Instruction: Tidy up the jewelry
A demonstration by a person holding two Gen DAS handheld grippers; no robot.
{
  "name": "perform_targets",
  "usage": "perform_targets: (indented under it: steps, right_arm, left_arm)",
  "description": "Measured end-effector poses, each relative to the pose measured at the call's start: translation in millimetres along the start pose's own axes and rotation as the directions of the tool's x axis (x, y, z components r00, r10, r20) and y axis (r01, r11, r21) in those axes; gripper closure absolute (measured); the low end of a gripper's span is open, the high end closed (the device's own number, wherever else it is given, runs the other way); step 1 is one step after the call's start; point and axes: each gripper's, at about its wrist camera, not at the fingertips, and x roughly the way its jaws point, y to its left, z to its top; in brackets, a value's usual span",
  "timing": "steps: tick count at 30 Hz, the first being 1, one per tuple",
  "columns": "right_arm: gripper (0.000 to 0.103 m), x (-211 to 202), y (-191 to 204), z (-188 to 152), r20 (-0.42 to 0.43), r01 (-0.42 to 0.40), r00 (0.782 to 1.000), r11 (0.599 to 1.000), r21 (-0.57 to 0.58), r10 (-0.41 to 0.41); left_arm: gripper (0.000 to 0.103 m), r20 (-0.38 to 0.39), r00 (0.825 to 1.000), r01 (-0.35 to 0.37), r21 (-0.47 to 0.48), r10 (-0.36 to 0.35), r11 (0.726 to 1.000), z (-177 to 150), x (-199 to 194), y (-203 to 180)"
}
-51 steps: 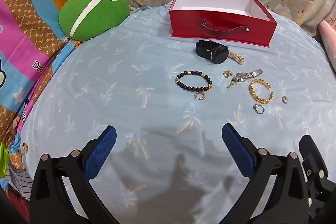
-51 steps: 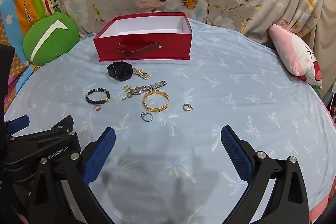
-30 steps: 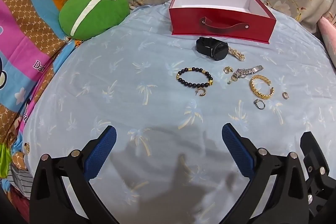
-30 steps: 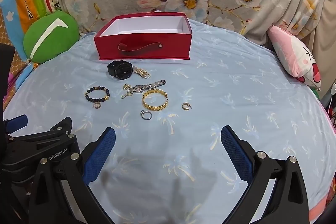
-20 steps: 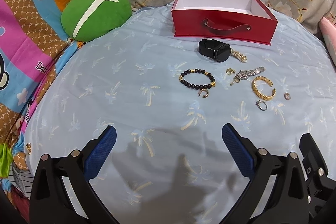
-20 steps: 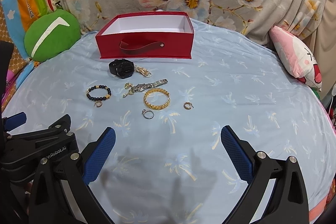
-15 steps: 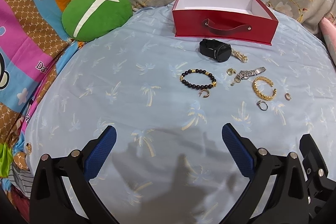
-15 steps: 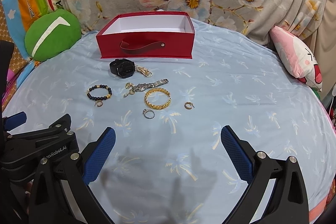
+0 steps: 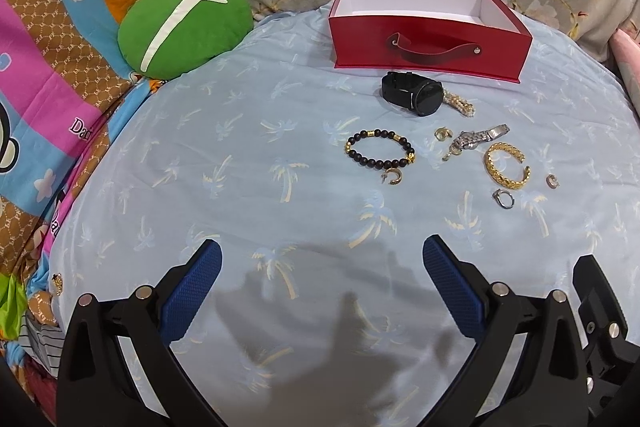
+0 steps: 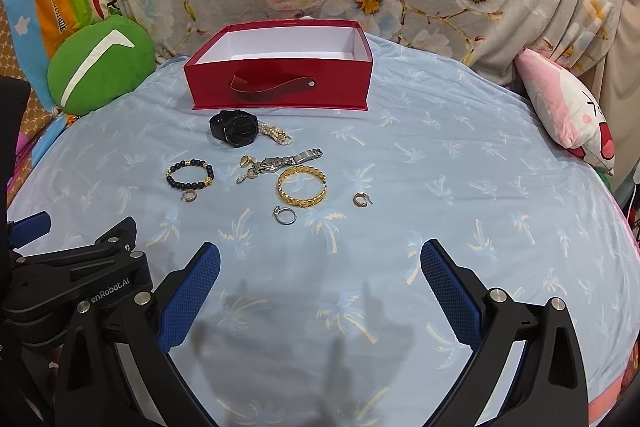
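Both grippers hover over the near part of a light blue sheet (image 10: pixel 460 163) printed with palm trees. The left gripper (image 9: pixel 322 273) has its blue-padded fingers spread wide apart and holds nothing; the right gripper (image 10: pixel 320 273) is likewise spread wide and empty. In the right wrist view the left gripper's black body sits at the lower left, just beside the right one.

An open red box (image 10: pixel 280 83) with a white interior and a strap handle on its front wall stands at the far side of the sheet. Nothing can be seen inside it.

The jewelry lies loose on the sheet in front of the box:
- black watch (image 10: pixel 235 129), closest to the box, with a pearl bracelet (image 10: pixel 276 134) touching its right side
- black-and-gold bead bracelet (image 10: pixel 190 174), with a small gold hoop earring (image 10: pixel 189 196) just in front of it
- silver watch band (image 10: pixel 286 159) beside a small gold piece (image 10: pixel 246 160)
- gold chain bangle (image 10: pixel 302 187), nearer than the band
- silver ring (image 10: pixel 285 215), just in front of the bangle
- second gold hoop earring (image 10: pixel 361 199), to the right of the bangle

All pieces lie well apart from both grippers. A green round cushion (image 9: pixel 182 27) lies at the far left, a pink plush pillow (image 10: pixel 568 107) at the far right.
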Motion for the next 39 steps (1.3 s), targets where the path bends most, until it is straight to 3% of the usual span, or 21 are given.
perform_targets:
  steps: [39]
  right_arm:
    - [0.005, 6.3, 2.7, -5.6, -0.021, -0.011, 1.000, 1.000, 0.008, 0.011]
  left_arm:
    - [0.005, -0.009, 1.000, 0.003, -0.009, -0.003, 1.000, -3.2, 5.4, 2.3]
